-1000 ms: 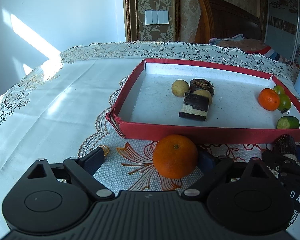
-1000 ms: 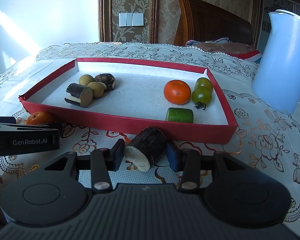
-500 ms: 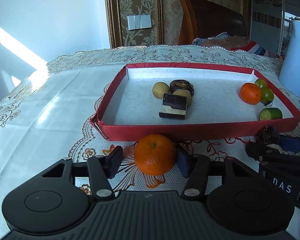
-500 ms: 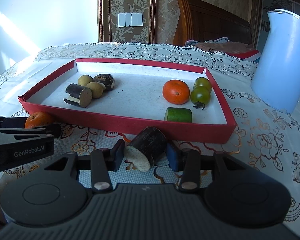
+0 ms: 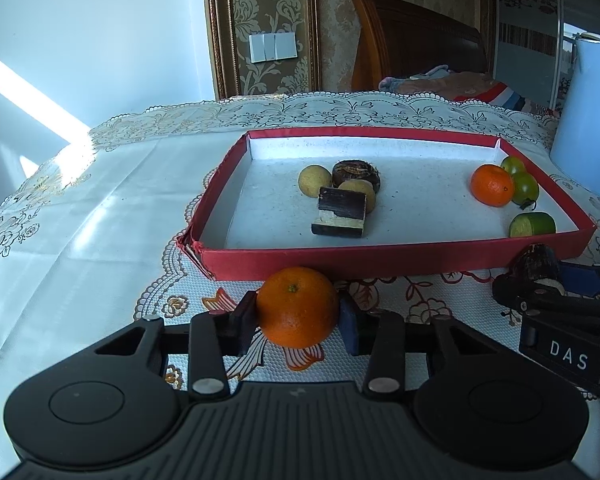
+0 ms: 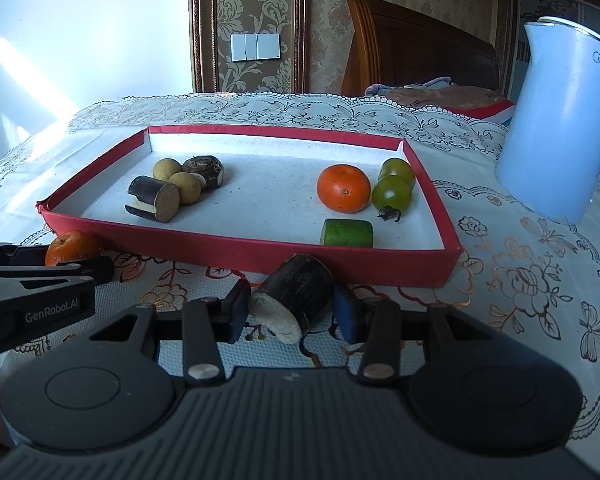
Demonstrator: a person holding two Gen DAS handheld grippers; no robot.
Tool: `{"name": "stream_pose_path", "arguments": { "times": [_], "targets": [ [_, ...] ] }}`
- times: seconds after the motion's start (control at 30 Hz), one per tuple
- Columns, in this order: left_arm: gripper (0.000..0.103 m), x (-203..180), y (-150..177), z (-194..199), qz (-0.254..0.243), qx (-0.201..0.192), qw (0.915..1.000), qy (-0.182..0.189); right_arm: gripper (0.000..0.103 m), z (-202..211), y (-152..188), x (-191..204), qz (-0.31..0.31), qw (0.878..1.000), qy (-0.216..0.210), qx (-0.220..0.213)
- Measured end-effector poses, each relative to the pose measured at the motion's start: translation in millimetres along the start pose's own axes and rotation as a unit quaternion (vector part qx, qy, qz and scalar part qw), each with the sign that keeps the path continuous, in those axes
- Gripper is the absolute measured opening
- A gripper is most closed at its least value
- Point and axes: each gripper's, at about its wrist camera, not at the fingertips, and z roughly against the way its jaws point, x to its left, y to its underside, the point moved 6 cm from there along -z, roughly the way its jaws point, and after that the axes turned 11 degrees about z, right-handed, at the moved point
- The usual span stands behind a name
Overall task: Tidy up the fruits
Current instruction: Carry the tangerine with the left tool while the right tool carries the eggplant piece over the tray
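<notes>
Left gripper (image 5: 298,322): closing in from wide apart, pads now touching orange (image 5: 298,307), lower centre, outside red tray (image 5: 380,258).
Right gripper (image 6: 290,312): clamping dark cane piece (image 6: 294,296), lower centre.
Risk: round orange slipping; tray wall snagging lift.

Wall (image 5: 100,20) at left plain white, with a diagonal sunlight patch (image 5: 32,92). Behind the table, a gilt-framed panel (image 6: 246,20) of damask wallpaper carrying a white three-gang switch (image 6: 255,47). To its right, a dark wooden headboard (image 6: 416,56) with bedding (image 6: 440,98) below. Far right, a wardrobe door (image 5: 540,48). Table covered with a lace-edged cloth (image 5: 80,220), sunlit at left.
</notes>
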Motion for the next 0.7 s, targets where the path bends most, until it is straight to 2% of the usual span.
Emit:
{"name": "stream_pose_path", "arguments": {
  "times": [0.2, 0.37, 0.7],
  "targets": [
    [0.041, 7.5, -1.6, 5.4, 0.027, 0.011, 0.9990, 0.033, 0.042, 6.6, 0.2, -5.8, -0.009, 1.000, -0.001, -0.009],
    [0.041, 9.0, -2.6, 14.6, 0.037, 0.006, 0.9976, 0.058, 0.042, 12.1, -2.1, -12.1, -0.019, 1.000, -0.002, -0.018],
    [0.041, -12.6, -20.1, 32.4, 0.012, -0.018, 0.9970, 0.074, 0.042, 23.0, -26.1, -33.3, -0.029, 0.998, 0.016, -0.050]
  ]
}}
